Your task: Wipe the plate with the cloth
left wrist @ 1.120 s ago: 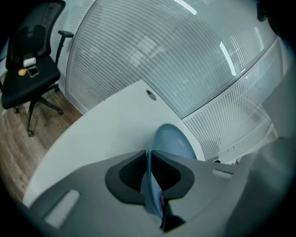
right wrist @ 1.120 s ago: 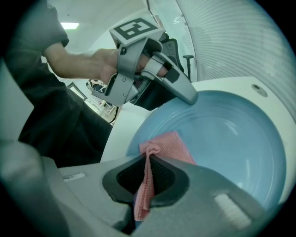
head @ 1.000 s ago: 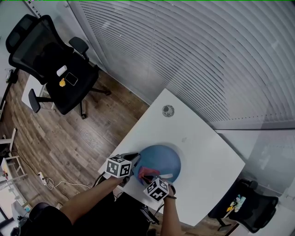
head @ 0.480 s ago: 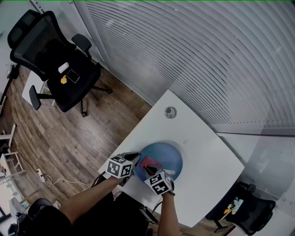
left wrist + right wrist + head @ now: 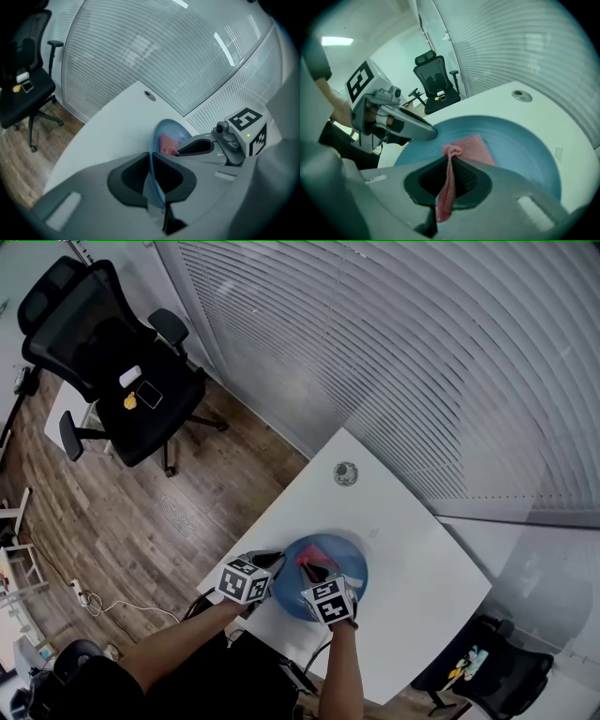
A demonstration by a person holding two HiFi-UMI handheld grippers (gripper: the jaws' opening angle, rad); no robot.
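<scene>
Left gripper: clamped on the rim of the plate.
Right gripper: pinched shut on a fold of the cloth.
Cloth: pink, its free part spread inside the plate, seemingly touching it.
Plate: blue, on the white table, near the person's edge.

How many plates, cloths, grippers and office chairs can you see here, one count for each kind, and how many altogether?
blue plate: 1
pink cloth: 1
grippers: 2, the left gripper and the right gripper
office chairs: 2, one at upper left and one at lower right
Total: 6
</scene>
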